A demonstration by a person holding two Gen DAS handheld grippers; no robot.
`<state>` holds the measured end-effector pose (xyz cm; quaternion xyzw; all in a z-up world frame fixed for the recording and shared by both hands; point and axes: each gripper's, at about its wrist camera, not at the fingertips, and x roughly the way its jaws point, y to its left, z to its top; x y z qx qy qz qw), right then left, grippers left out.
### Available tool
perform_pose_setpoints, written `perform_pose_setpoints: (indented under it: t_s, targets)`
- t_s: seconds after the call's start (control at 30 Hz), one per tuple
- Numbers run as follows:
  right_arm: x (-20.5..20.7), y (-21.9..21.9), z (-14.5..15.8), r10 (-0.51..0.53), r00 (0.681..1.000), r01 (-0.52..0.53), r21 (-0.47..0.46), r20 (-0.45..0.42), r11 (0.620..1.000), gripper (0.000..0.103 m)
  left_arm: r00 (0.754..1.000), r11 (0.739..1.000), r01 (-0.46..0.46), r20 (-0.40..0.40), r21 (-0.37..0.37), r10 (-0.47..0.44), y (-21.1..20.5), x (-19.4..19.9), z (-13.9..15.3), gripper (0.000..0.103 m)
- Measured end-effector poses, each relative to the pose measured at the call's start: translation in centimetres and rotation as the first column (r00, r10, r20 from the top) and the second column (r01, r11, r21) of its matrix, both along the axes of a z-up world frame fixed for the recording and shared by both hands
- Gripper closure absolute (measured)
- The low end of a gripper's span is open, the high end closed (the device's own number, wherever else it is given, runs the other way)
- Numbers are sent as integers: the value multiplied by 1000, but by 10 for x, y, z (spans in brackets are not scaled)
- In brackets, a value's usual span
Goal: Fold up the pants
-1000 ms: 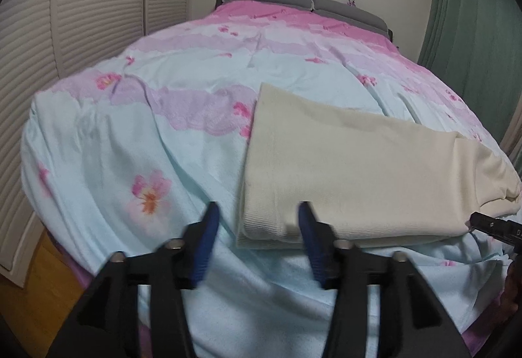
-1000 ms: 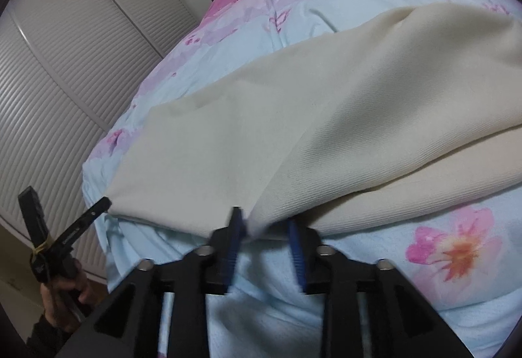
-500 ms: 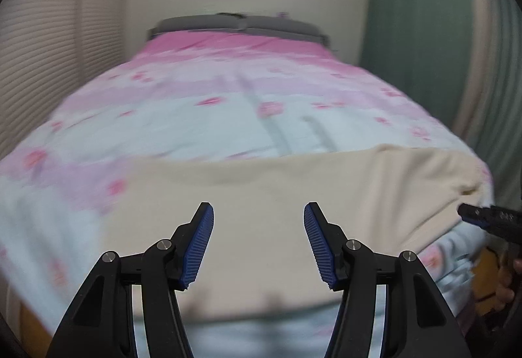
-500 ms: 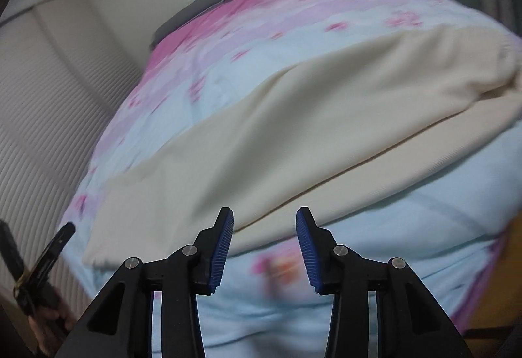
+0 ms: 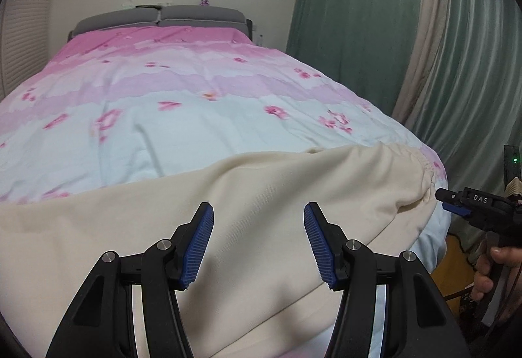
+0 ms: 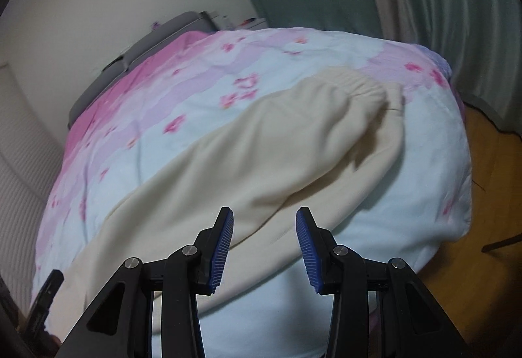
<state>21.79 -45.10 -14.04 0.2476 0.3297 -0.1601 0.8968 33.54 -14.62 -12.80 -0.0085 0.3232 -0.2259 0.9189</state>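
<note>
Cream pants (image 5: 228,211) lie folded lengthwise across the near end of the bed, and their gathered elastic waistband (image 6: 359,87) is at the right end. My left gripper (image 5: 258,227) hovers open over the middle of the pants with nothing between its blue pads. My right gripper (image 6: 265,227) is open above the pants' near edge, also holding nothing. In the left wrist view the right gripper (image 5: 456,206) appears at the far right beside the waistband corner, held by a hand (image 5: 489,266). A bit of the left gripper (image 6: 45,296) shows at the lower left of the right wrist view.
The bed carries a pink and light-blue floral duvet (image 5: 195,116) with a grey headboard (image 5: 156,18) at the far end. Green and beige curtains (image 5: 375,31) hang on the right. Wooden floor (image 6: 483,188) lies past the bed's right corner, and louvred doors (image 6: 19,162) stand on the left.
Both grippers have swung to the right along the pants, from the leg end towards the waistband, and have lifted off the near edge. The right gripper's jaws stand slightly wider.
</note>
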Motion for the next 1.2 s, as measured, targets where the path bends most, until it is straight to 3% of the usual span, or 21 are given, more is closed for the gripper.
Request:
perform_pose_setpoints:
  t_s: [0.23,0.43,0.47,0.5,0.53,0.63,0.9,1.0,1.2]
  targets:
    - [31,-46,-27,-20,1000,19,63,1,998,61,1000,999,5,-9,51,-4,-48,19,-10,46]
    - [57,-71,-60,-20,1000,20,165,-4,986,62,1000,994,0,3,108,-1,-65,22,-20,46]
    - [62,-73,-66,-7,1000,8,194,-2,981,66,1000,994,1,-1,110,-1,-66,22,-21,46]
    - [64,-75,-70,7,1000,-8,211,7,977,89,1000,994,1,-4,112,-1,-67,22,-23,46]
    - [66,-76,-73,18,1000,-21,217,17,976,97,1000,993,3,-9,114,-2,-69,21,-23,46]
    - [62,-75,-65,24,998,-35,182,60,983,99,1000,994,12,-16,113,-10,-74,18,-23,46]
    - [16,-91,-4,-17,979,-11,134,202,991,99,997,993,72,4,91,-73,-86,-5,-8,46]
    - [5,-103,-5,-22,982,-7,152,189,988,99,995,990,92,18,106,-94,-92,-13,-9,46]
    - [11,-103,-67,-27,999,20,148,44,989,99,996,984,94,-6,151,-95,-100,-12,-25,46]
